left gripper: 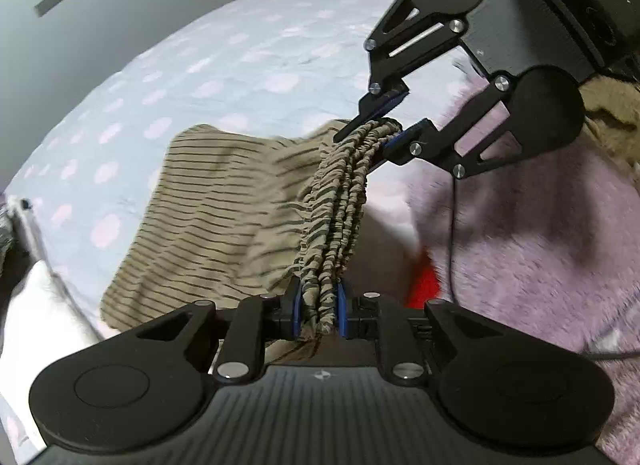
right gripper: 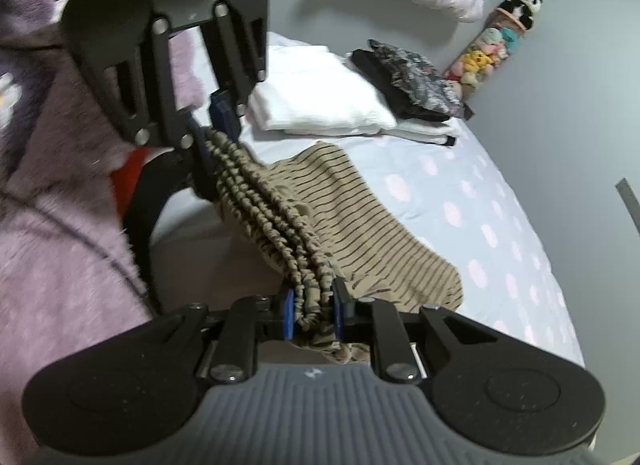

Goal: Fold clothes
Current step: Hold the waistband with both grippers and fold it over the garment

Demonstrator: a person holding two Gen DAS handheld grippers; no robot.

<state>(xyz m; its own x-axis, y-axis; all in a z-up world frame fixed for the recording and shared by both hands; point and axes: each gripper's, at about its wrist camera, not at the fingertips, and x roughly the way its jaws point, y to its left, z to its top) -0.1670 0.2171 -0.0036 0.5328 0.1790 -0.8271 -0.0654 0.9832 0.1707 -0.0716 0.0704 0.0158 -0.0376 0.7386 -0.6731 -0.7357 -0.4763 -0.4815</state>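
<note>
Item: a tan garment with thin dark stripes and a gathered elastic waistband (left gripper: 208, 209). We find it in the middle of both views, its waistband bunched into a ropey cord stretched between our two tools, the rest of the cloth trailing down to the left in the left wrist view and resting on the bed.

Left gripper (left gripper: 319, 307): bottom centre of its own view, blue pads pressed close on one end of the bunched waistband. We see it again in the upper left of the right wrist view (right gripper: 208, 133), gripping the far end of the cord.

Right gripper (right gripper: 312, 315): bottom centre of its own view, jaws narrowed on the other end of the waistband, cloth pinched between the blue pads. It appears in the upper right of the left wrist view (left gripper: 380, 131).

Support: a pale blue bedsheet with pink spots (right gripper: 500, 205).

Nearby: a folded white towel-like stack (right gripper: 320, 97) and a dark patterned folded garment (right gripper: 412, 81) at upper centre of the right wrist view; a column of small plush toys topped by a panda (right gripper: 500, 37) at upper right; a fuzzy lilac sleeve or robe (left gripper: 540, 225) at the right of the left wrist view.
</note>
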